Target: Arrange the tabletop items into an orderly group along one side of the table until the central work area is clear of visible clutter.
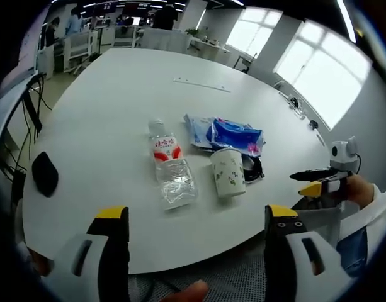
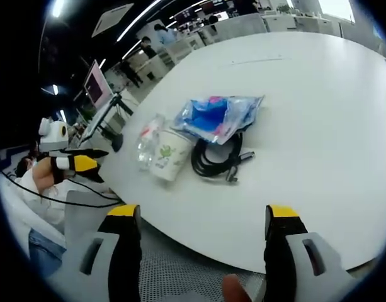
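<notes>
Both the left gripper (image 1: 196,242) and right gripper (image 2: 204,239) hang spread and empty at frame bottom, probably sizing up the mid-frame bottle (image 1: 170,167), cup (image 1: 229,172), blue bag (image 1: 227,134) and cable (image 2: 218,158).

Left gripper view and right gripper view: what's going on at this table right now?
A person holds two open grippers, left gripper and right gripper, at the edge of a white table; neither touches anything. Clustered on it are a water bottle lying down, an upright paper cup, a blue plastic packet and a coiled black cable. Tidying hasn't visibly begun.
</notes>
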